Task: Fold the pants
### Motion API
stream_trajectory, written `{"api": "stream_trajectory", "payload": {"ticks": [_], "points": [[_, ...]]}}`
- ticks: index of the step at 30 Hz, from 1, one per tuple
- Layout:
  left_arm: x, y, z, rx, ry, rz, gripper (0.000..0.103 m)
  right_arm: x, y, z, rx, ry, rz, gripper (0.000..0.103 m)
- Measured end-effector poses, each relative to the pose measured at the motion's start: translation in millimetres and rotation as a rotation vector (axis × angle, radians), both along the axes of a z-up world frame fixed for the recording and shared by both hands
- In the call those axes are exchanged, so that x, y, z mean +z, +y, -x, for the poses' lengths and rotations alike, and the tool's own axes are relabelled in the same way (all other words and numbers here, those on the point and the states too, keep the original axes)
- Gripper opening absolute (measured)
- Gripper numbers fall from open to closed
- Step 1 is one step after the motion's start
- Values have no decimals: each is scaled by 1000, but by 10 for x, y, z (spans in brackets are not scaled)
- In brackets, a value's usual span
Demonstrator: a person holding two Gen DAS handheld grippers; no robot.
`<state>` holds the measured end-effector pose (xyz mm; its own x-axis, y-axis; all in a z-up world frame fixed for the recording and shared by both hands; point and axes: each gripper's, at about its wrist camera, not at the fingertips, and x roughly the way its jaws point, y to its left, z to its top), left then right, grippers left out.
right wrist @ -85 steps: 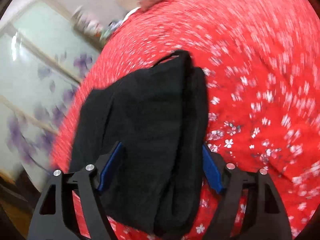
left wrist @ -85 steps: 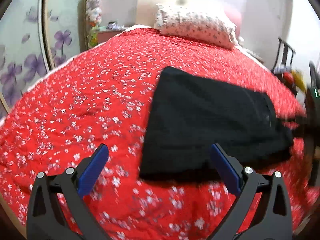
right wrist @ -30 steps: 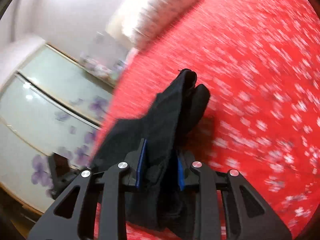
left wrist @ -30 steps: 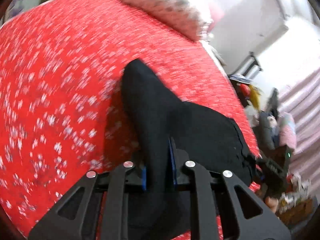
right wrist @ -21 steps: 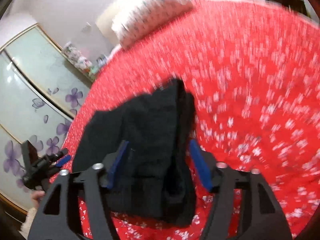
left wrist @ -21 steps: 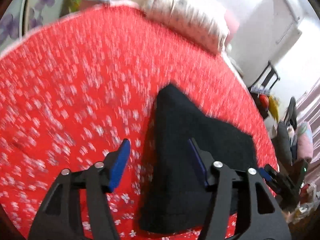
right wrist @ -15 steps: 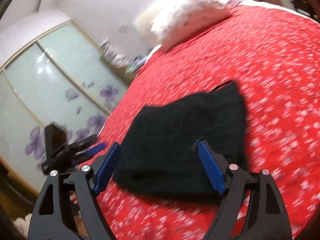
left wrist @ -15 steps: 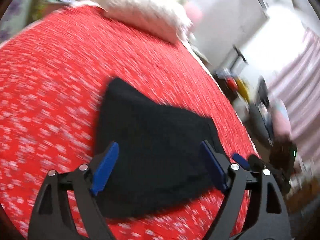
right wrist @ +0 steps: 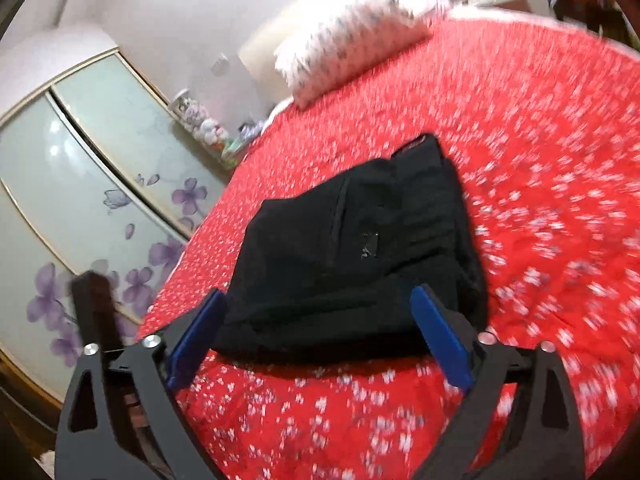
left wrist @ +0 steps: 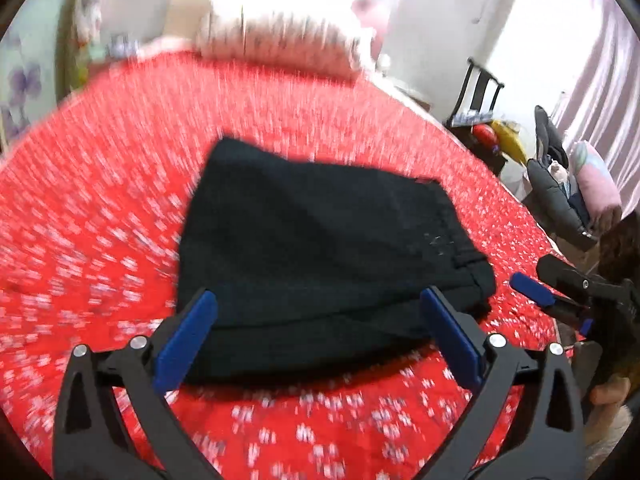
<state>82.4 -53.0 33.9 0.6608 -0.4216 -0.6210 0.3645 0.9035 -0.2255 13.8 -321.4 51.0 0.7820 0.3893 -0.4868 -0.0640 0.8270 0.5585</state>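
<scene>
The black pants (left wrist: 320, 252) lie folded into a compact stack on the red flowered bedspread (left wrist: 100, 208). They also show in the right wrist view (right wrist: 360, 256). My left gripper (left wrist: 316, 332) is open and empty, its blue pads wide apart just in front of the stack's near edge. My right gripper (right wrist: 316, 332) is open and empty, near the stack's other side; it also shows at the right edge of the left wrist view (left wrist: 560, 300). The left gripper's body shows at the left of the right wrist view (right wrist: 96, 304).
A flowered pillow (left wrist: 276, 44) lies at the head of the bed. A wardrobe with purple flower doors (right wrist: 80, 184) stands along one side. A black chair (left wrist: 476, 92) and piled clothes (left wrist: 568, 184) stand beyond the other side.
Both grippers were shut on the pants one second ago. They have opened, let the pants drop onto the bed as a folded stack, and pulled back from it.
</scene>
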Motion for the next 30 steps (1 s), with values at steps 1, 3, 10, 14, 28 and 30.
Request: {"api": "stream_trajectory", "payload": {"ticks": [1, 3, 10, 14, 28, 30], "points": [[32, 11, 112, 6, -31, -7, 101, -8, 56, 88, -15, -15, 33, 102], [70, 35, 332, 31, -67, -30, 101, -23, 192, 268, -56, -20, 115, 102], [-51, 165, 823, 109, -88, -78, 101, -135, 579, 757, -169, -35, 378, 102], [-54, 237, 952, 152, -97, -103, 101, -180, 749, 890, -172, -50, 438, 102], [-252, 271, 1032, 219, -48, -188, 101, -214, 946, 947, -226, -41, 507, 102], [-270, 272, 1030, 223, -45, -192, 101, -209, 966, 965, -245, -45, 525, 102]]}}
